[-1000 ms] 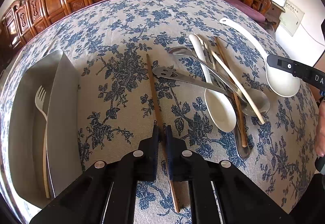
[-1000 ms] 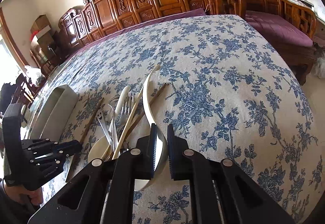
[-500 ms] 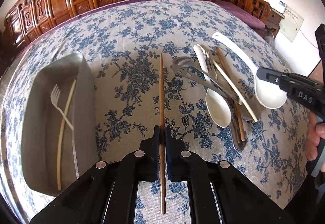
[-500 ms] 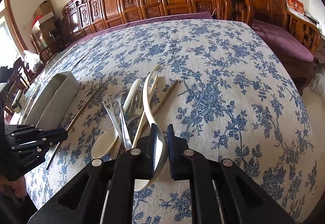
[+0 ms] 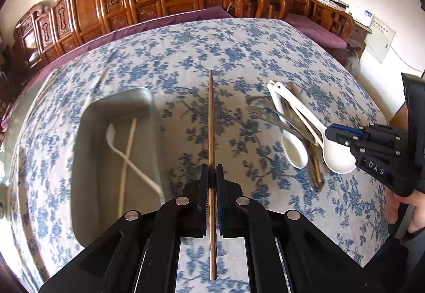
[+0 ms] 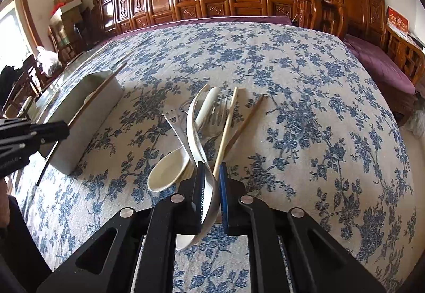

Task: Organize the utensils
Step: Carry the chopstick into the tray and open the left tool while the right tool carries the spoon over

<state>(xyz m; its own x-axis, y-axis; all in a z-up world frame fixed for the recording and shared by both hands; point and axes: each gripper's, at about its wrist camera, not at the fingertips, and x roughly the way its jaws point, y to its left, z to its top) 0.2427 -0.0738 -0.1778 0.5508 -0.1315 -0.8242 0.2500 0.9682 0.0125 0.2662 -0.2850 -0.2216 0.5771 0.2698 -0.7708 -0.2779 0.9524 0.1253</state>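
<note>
While sorting cutlery, the left claw [image 5: 211,173] is pinching a chopstick [image 5: 211,117] beside the tray [image 5: 87,120] at 9 o'clock; the right claw [image 6: 211,181] is clamping a spoon [image 6: 192,133].

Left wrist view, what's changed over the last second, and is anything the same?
The left gripper, shut on the brown chopstick, has lifted it off the cloth and carried it left toward the tray, which now sits closer in that view. The right gripper has stayed shut on the white spoon. The white fork and pale chopstick in the tray are unchanged.
</note>
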